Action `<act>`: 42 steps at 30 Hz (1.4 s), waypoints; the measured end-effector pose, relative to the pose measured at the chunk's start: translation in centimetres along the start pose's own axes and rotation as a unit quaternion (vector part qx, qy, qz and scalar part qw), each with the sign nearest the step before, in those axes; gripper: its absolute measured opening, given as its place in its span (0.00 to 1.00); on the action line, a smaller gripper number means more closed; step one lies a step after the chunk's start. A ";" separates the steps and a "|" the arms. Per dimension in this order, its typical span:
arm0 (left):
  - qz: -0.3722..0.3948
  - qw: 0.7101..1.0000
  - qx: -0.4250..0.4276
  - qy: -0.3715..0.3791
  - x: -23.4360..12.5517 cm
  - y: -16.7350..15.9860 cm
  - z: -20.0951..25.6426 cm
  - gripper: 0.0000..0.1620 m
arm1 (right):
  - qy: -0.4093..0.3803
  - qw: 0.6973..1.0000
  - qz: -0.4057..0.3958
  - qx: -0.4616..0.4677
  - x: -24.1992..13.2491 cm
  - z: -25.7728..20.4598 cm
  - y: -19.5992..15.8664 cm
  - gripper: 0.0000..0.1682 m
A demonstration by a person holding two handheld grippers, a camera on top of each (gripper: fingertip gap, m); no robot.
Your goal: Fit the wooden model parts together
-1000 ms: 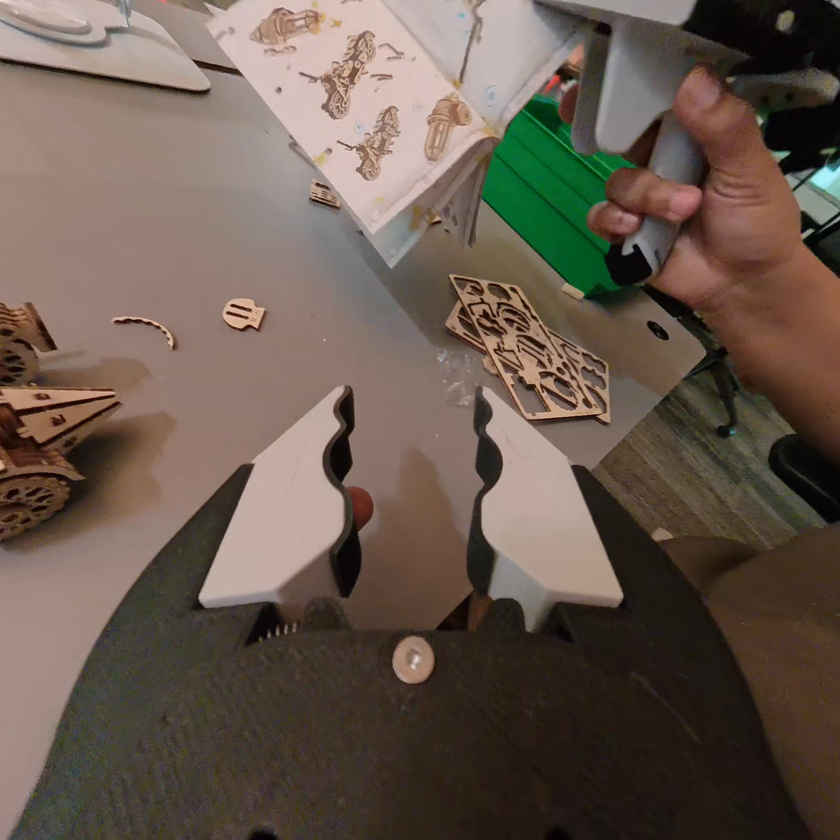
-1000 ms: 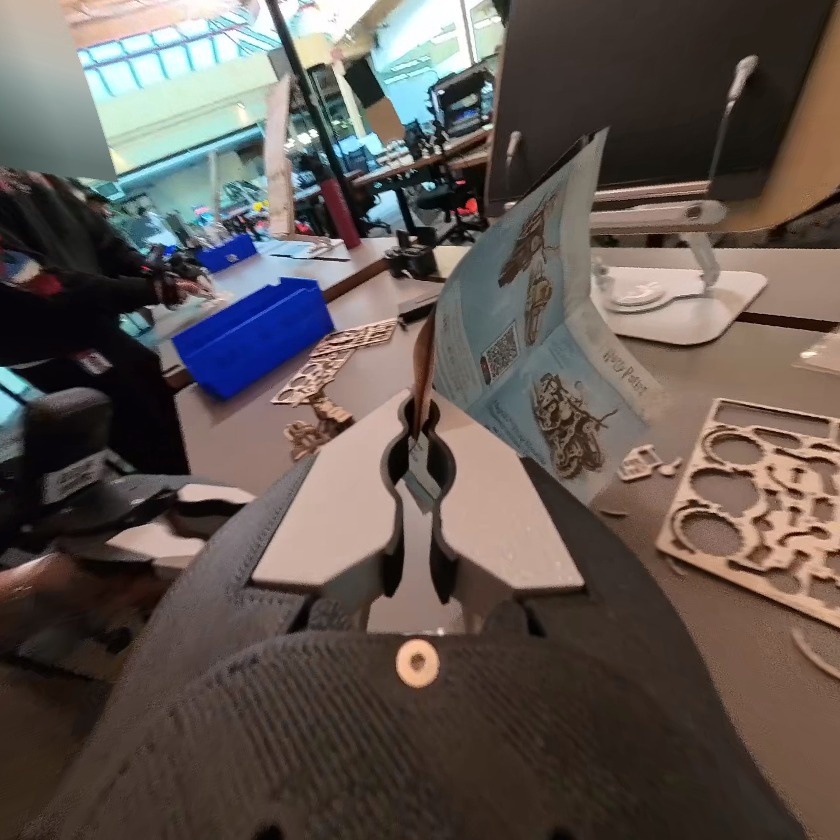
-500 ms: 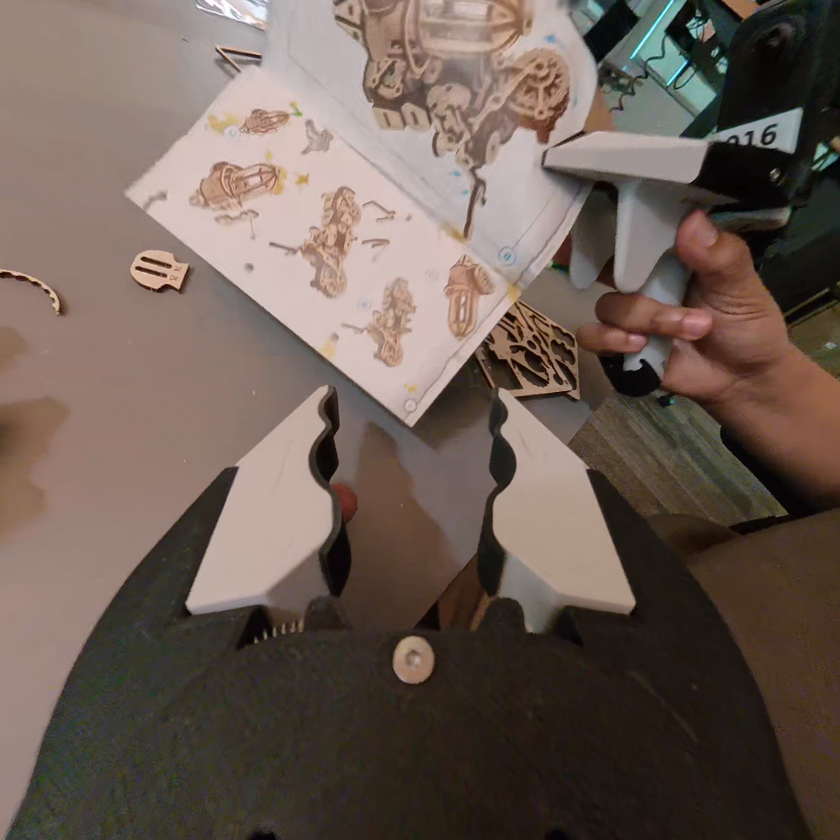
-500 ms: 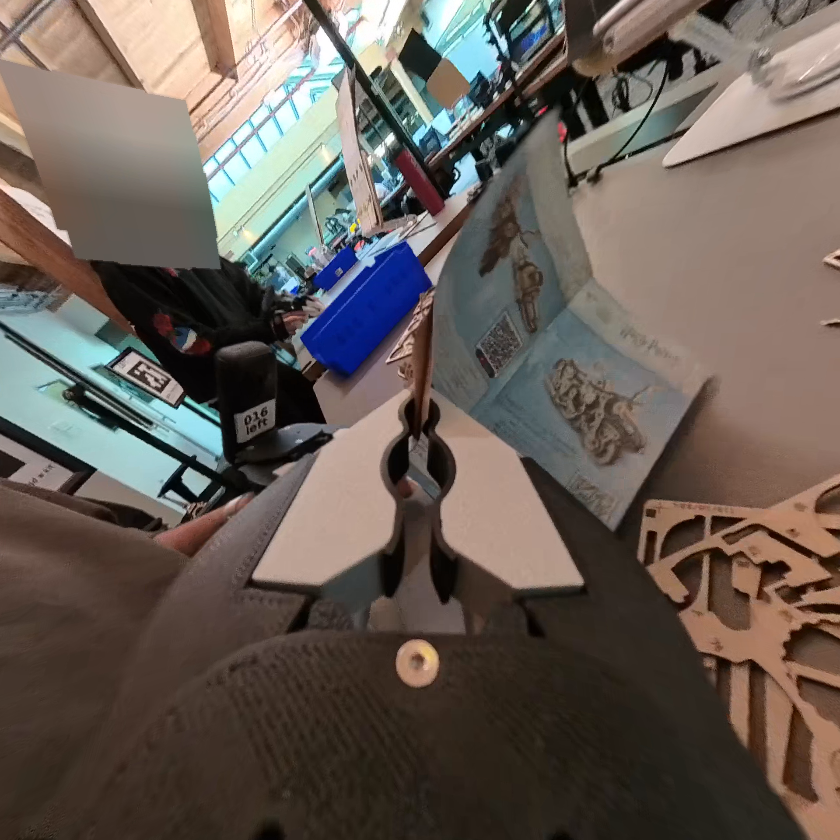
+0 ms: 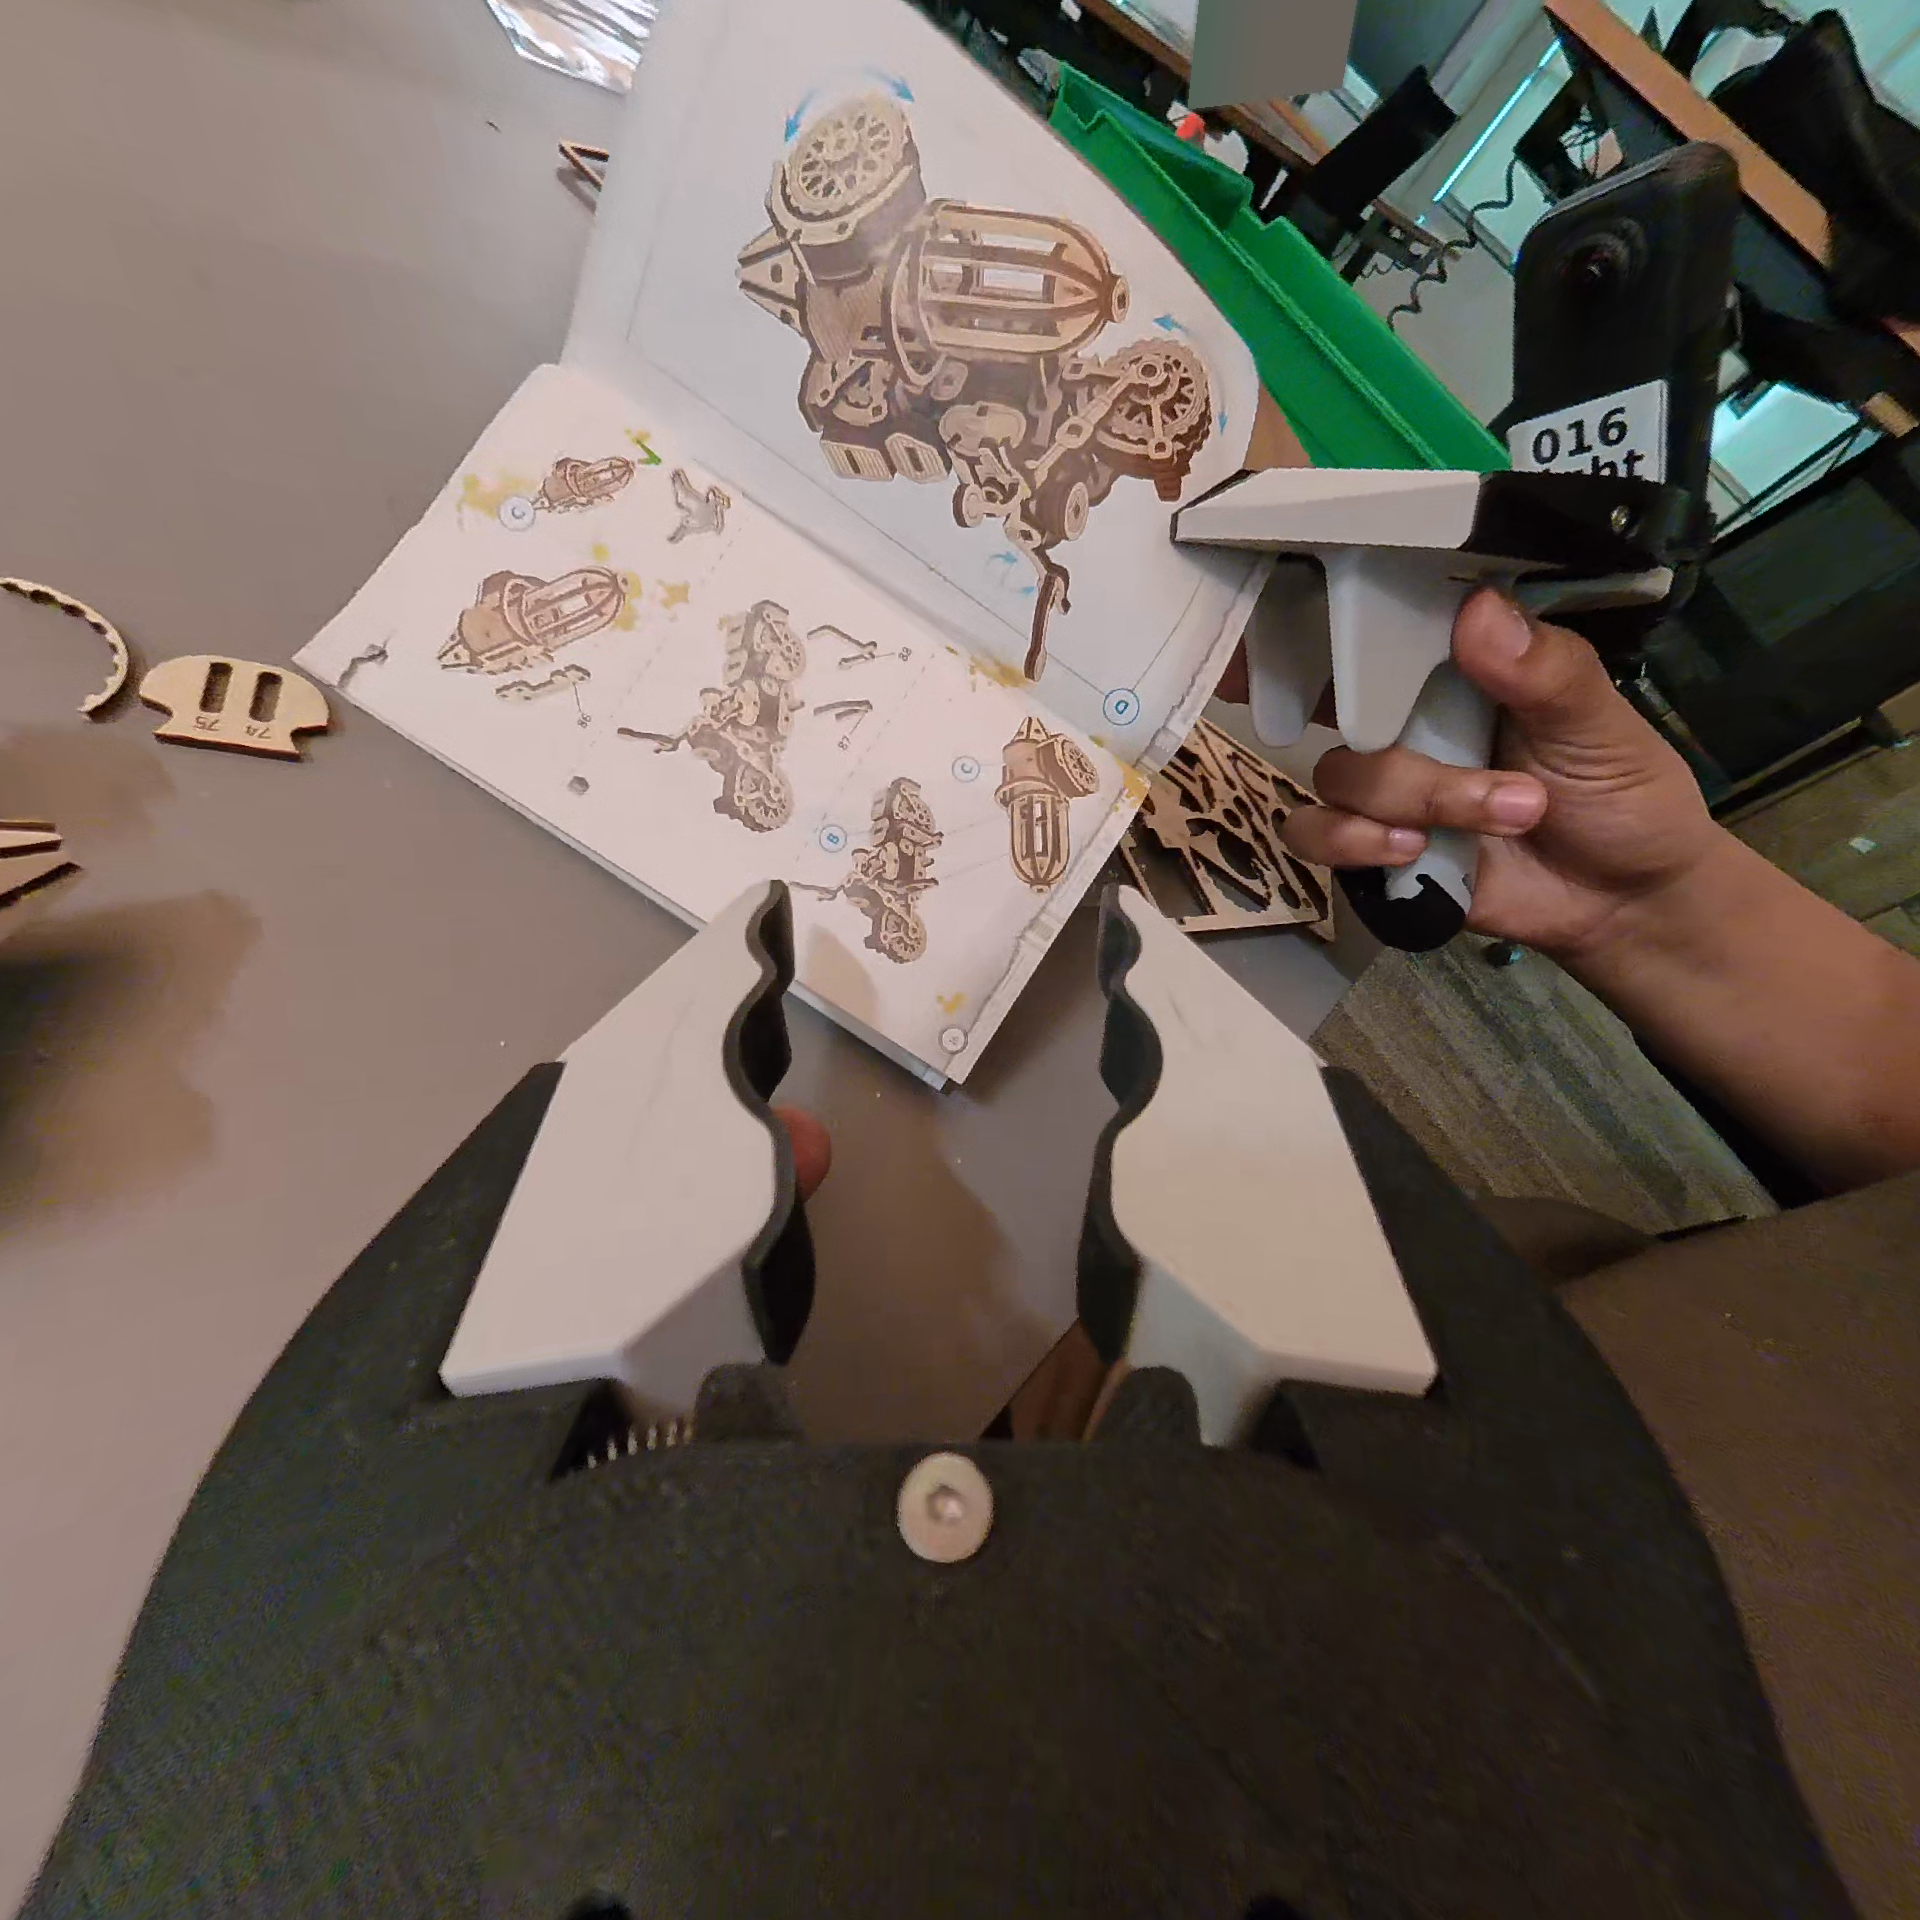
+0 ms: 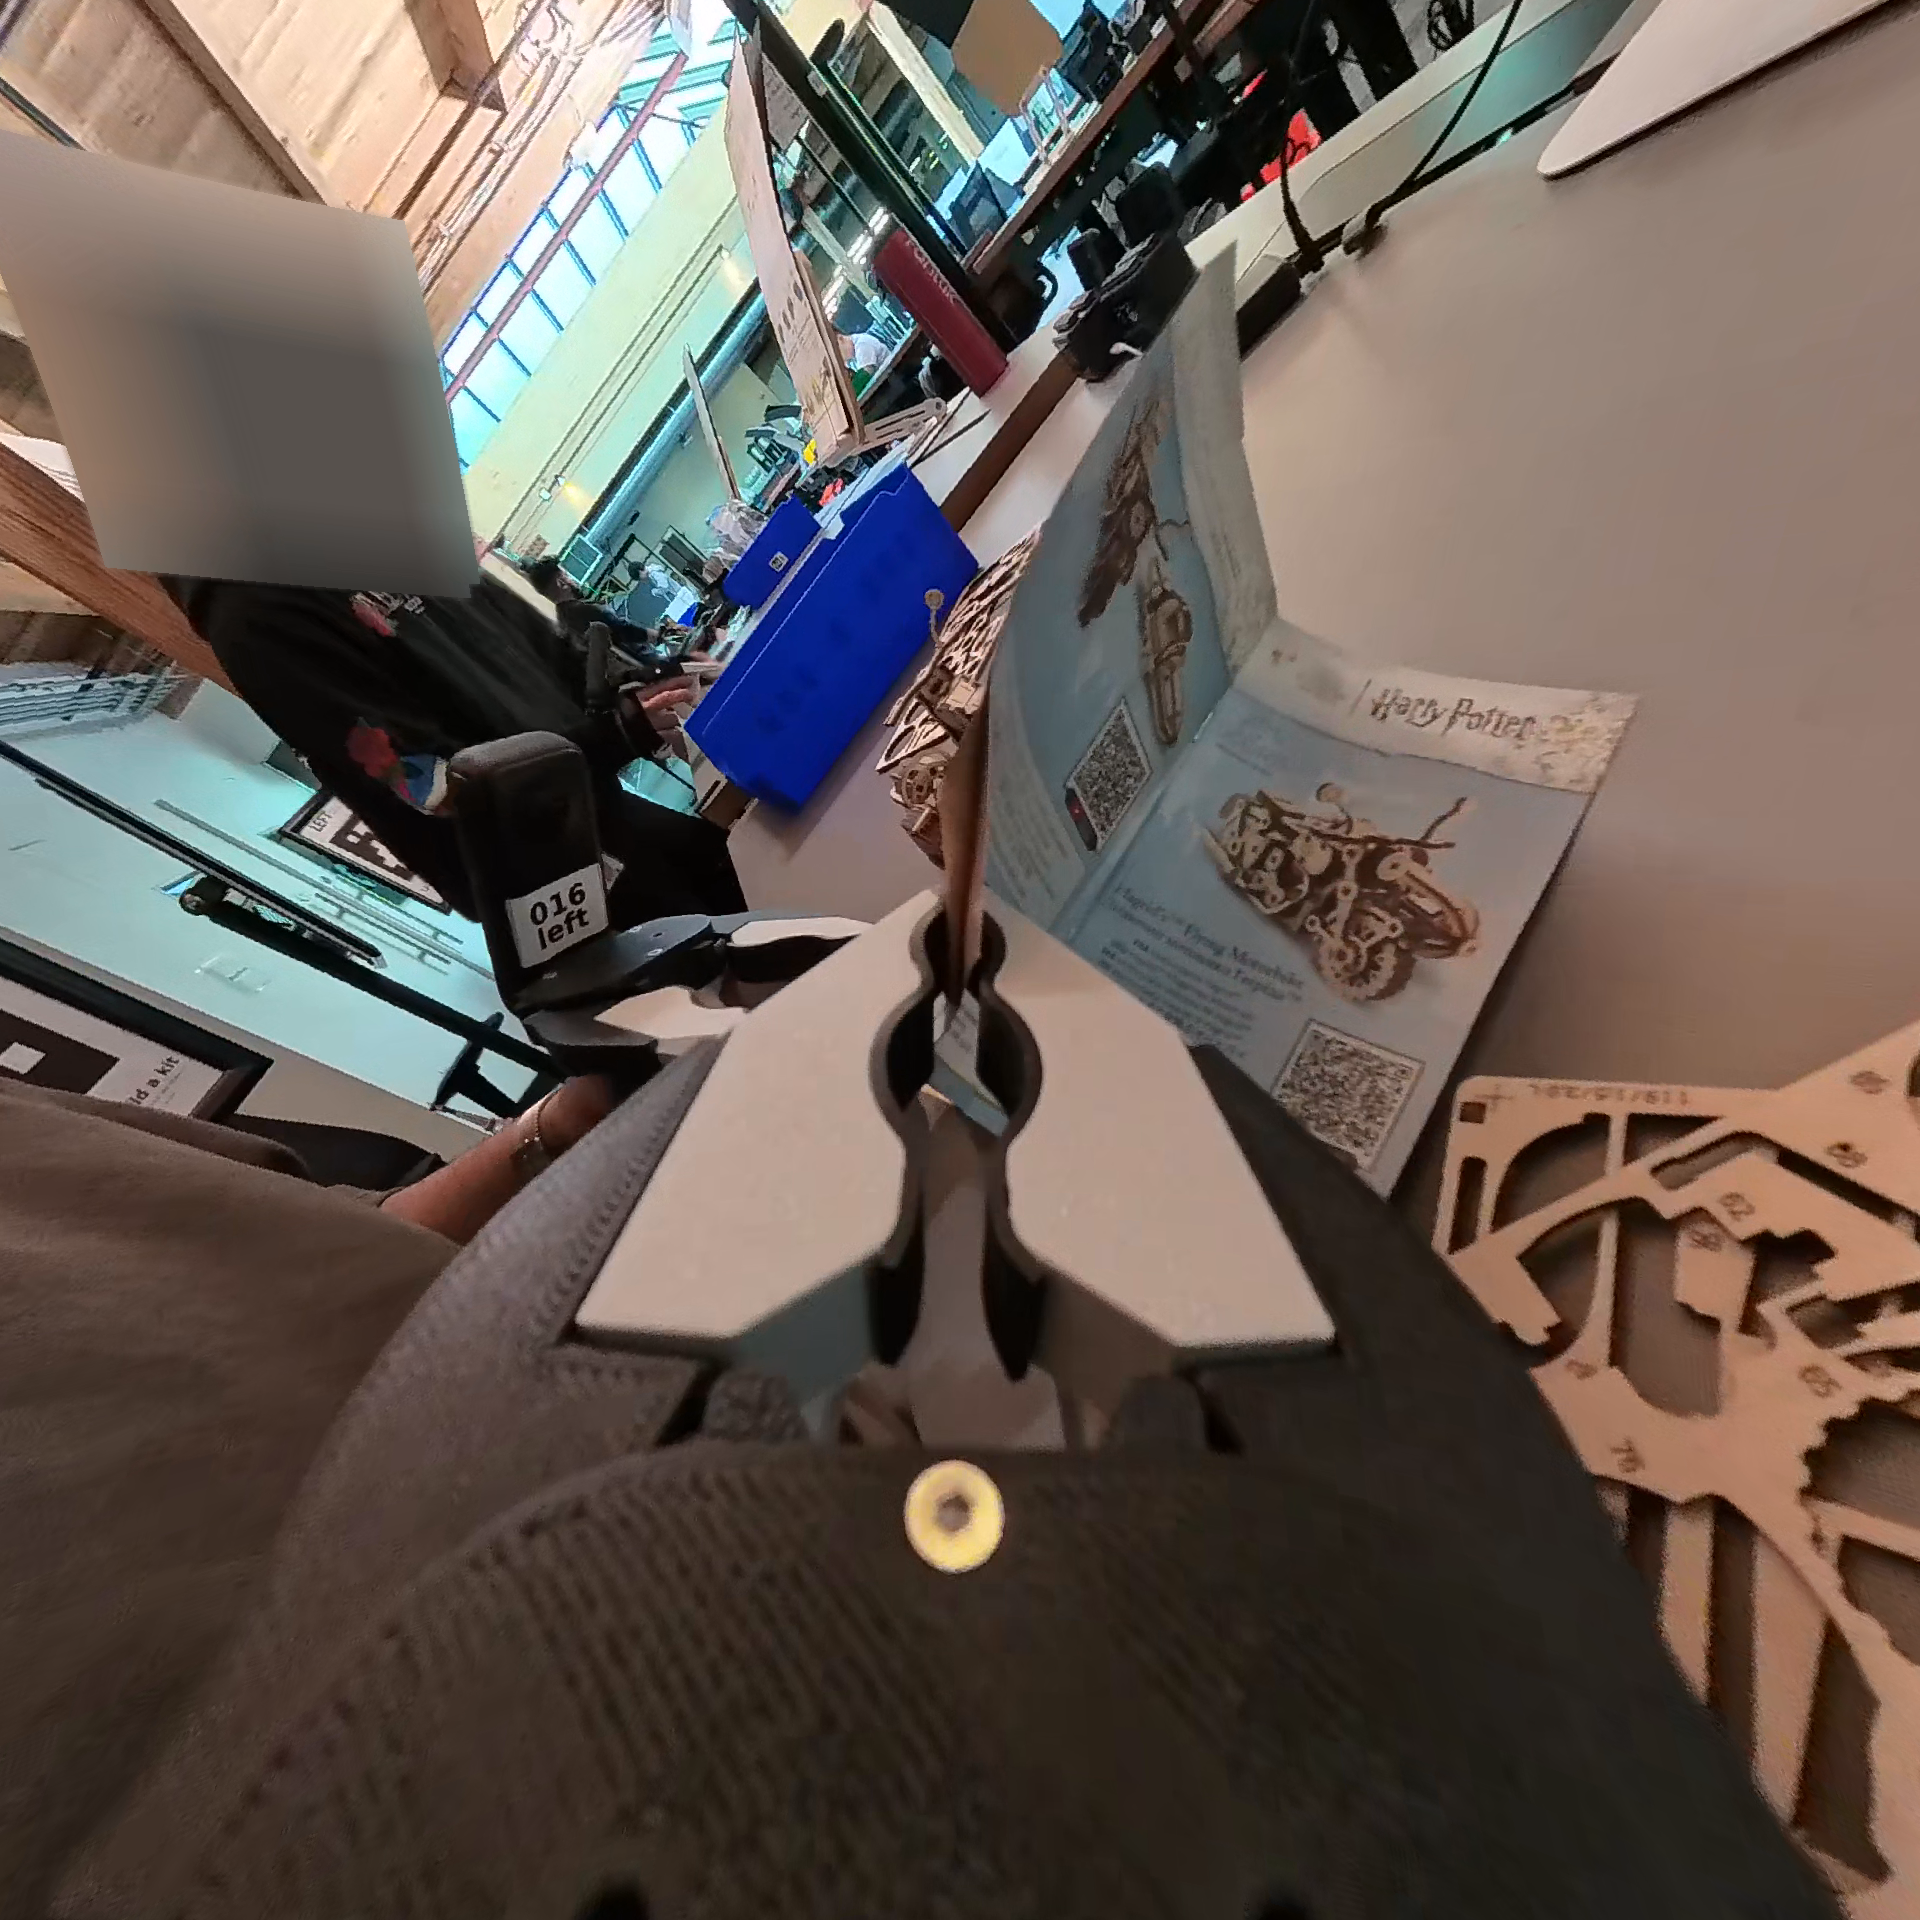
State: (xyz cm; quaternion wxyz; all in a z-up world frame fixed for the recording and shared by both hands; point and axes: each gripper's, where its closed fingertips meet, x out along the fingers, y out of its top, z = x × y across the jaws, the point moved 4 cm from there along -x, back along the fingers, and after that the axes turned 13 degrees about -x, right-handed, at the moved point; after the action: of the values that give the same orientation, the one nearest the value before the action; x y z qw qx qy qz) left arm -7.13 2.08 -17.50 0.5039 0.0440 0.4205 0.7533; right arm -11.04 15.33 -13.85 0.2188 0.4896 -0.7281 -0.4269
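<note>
Grey counter (image 5: 312, 312): instruction booklet (image 5: 727, 644) held by right tongs (image 6: 961, 961); left tongs (image 5: 940, 935), wide and empty, nearer loose wooden piece (image 5: 234, 707) far-left.

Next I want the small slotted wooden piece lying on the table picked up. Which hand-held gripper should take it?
Left. The left hand-held gripper is open and empty above the table, and the slotted piece lies on its side. The right hand-held gripper is shut on the instruction booklet, propping it open.
</note>
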 end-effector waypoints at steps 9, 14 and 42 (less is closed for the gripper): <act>-0.003 1.000 0.005 0.004 0.0 0.0 -0.2 0.35 | -0.005 1.000 -0.017 0.013 0.3 0.8 -0.7 0.00; -0.004 1.000 0.002 0.008 0.1 0.0 -0.5 0.35 | -0.088 0.993 -0.073 0.033 0.2 2.9 -2.2 0.00; -0.006 0.999 0.019 0.040 0.0 -0.3 -1.4 0.35 | -0.114 0.987 -0.116 0.014 0.1 3.3 -3.2 0.04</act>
State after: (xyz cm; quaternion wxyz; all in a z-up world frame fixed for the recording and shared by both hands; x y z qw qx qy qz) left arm -7.60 1.31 -18.61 0.4898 0.0205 0.4548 0.7435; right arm -11.88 16.05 -18.29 0.0768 0.5223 -0.6921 -0.4923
